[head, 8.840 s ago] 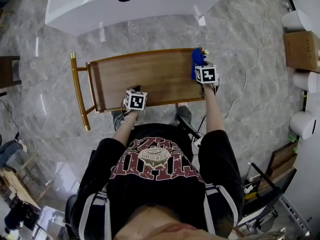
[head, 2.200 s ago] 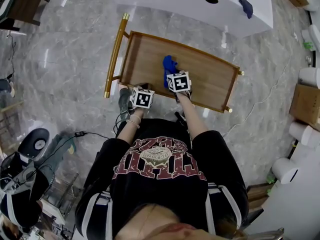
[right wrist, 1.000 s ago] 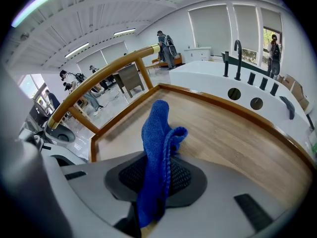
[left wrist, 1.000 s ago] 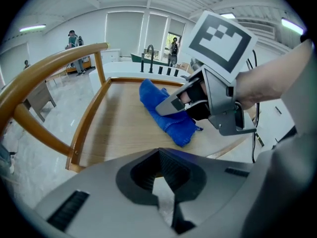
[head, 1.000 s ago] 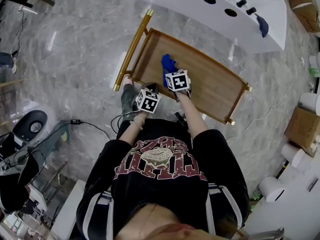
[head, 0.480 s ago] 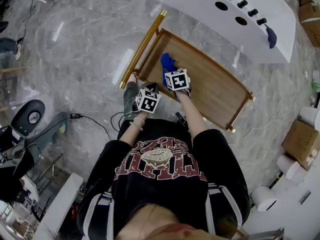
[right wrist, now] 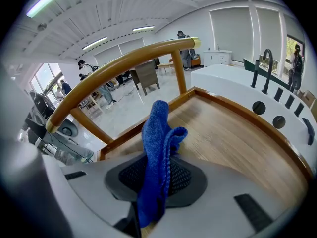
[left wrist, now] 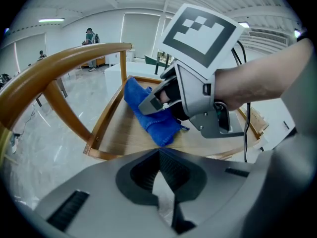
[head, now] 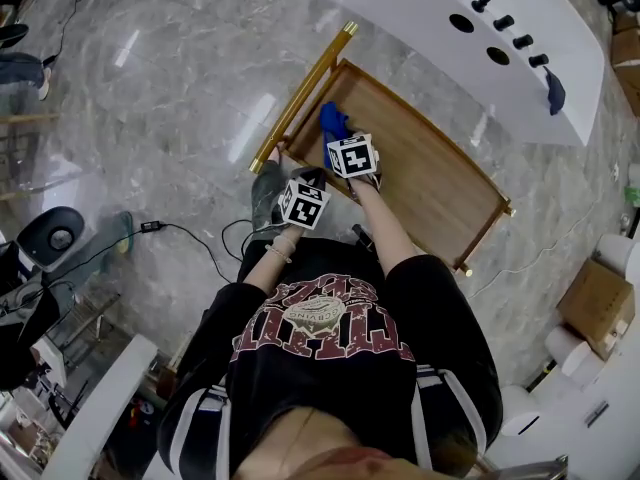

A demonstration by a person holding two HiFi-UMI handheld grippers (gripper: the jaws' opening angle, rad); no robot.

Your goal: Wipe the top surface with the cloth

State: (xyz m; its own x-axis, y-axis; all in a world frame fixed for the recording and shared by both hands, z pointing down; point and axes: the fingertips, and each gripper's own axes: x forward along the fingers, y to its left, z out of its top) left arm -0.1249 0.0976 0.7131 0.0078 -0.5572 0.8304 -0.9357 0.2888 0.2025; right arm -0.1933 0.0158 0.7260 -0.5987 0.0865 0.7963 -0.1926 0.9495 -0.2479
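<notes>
The right gripper (head: 338, 136) is clamping the blue cloth (head: 331, 120), seemingly touching the wooden top surface (head: 432, 176) at its handle (head: 300, 93) end with the length running rightward, while the left gripper (head: 304, 180) is hovering beside, shut and empty.

Deep blue cloth (head: 333, 121), looped weave. Warm brown wood grain on worktop (head: 430, 183); golden rail (head: 300, 96) at 11 o'clock. Black-and-white square markers on grey left tongs (left wrist: 159, 151) and right tongs (right wrist: 156, 168). Grey veined marble floor (head: 170, 88).
</notes>
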